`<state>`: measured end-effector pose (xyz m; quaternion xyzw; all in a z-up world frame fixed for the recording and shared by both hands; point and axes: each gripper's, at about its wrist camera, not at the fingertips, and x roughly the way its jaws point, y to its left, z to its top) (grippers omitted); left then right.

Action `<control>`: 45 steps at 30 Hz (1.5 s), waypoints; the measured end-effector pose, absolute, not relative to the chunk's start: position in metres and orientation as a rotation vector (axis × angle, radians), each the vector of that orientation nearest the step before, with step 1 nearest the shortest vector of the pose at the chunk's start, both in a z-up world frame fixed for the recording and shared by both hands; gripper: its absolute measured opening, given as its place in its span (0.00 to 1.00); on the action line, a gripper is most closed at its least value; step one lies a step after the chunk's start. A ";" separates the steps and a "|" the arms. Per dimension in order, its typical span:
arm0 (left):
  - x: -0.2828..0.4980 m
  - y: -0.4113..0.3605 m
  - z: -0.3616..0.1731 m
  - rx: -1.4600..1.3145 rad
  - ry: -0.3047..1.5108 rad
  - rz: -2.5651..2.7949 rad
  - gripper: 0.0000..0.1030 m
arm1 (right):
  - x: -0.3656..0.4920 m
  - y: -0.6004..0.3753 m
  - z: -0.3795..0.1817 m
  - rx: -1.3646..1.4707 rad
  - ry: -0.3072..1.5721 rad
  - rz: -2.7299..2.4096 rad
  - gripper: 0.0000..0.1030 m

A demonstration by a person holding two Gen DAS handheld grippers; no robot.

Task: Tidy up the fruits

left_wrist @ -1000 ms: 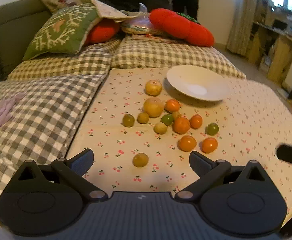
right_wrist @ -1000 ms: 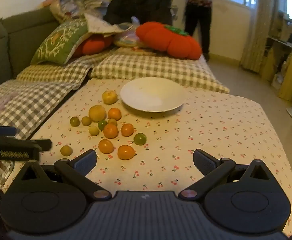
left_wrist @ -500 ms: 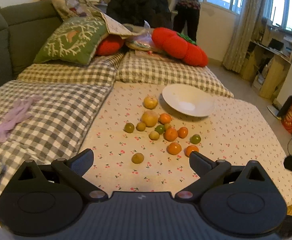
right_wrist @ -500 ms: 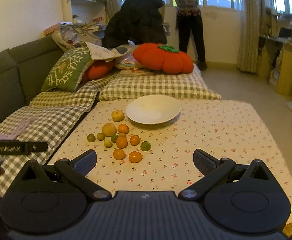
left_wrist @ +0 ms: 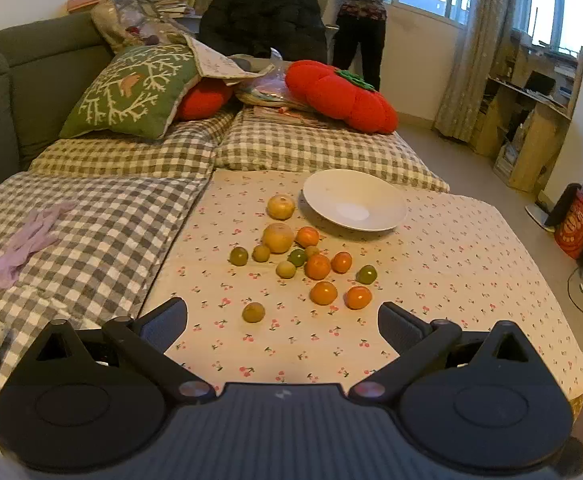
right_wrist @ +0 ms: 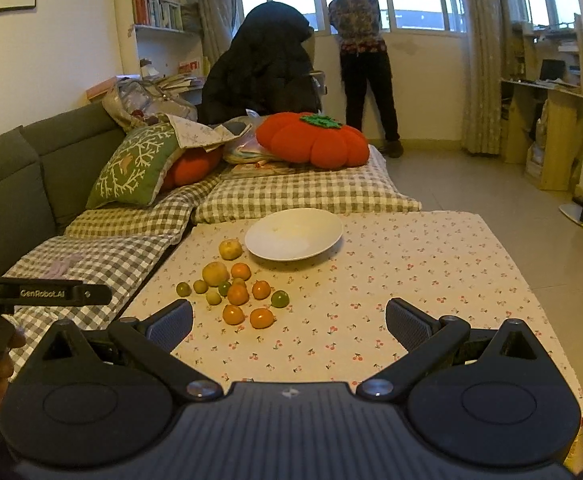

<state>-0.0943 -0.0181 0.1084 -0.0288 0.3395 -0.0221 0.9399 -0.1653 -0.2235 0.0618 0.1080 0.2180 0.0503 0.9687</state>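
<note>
Several small fruits, orange (left_wrist: 323, 293), green (left_wrist: 366, 274) and yellow (left_wrist: 278, 237), lie in a loose cluster on the cherry-print cloth. It also shows in the right wrist view (right_wrist: 237, 294). One yellow-green fruit (left_wrist: 253, 312) lies apart, nearest me. An empty white plate (left_wrist: 387, 204) stands just behind the cluster, also in the right wrist view (right_wrist: 323, 228). My left gripper (left_wrist: 282, 326) is open and empty, above the cloth's near edge. My right gripper (right_wrist: 289, 326) is open and empty, held back from the fruits.
A checked sofa (left_wrist: 91, 232) adjoins the cloth on the left, with a green cushion (left_wrist: 131, 92) and a red pumpkin cushion (left_wrist: 339, 96) behind. A person (right_wrist: 365, 60) stands at the window. Shelves (right_wrist: 547, 120) stand at right.
Both grippers have pulled back and risen, so the fruits and plate look smaller and farther. Nothing on the cloth has moved. Both grippers stay open.
</note>
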 end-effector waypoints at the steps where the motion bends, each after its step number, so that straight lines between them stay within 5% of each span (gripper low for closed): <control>1: -0.091 -0.019 0.107 -0.058 0.696 -0.046 0.97 | -0.162 -0.224 0.059 0.219 0.446 0.097 1.00; 21: -0.004 -0.007 0.027 -0.074 0.837 -0.067 0.97 | -0.082 -0.202 -0.032 0.225 0.487 0.271 0.99; 31: 0.034 0.015 0.009 -0.075 0.860 -0.064 0.92 | -0.045 -0.182 -0.052 0.179 0.516 0.294 0.81; 45: 0.138 0.008 0.023 0.016 0.864 -0.099 0.89 | 0.011 -0.162 -0.058 0.087 0.491 0.247 0.81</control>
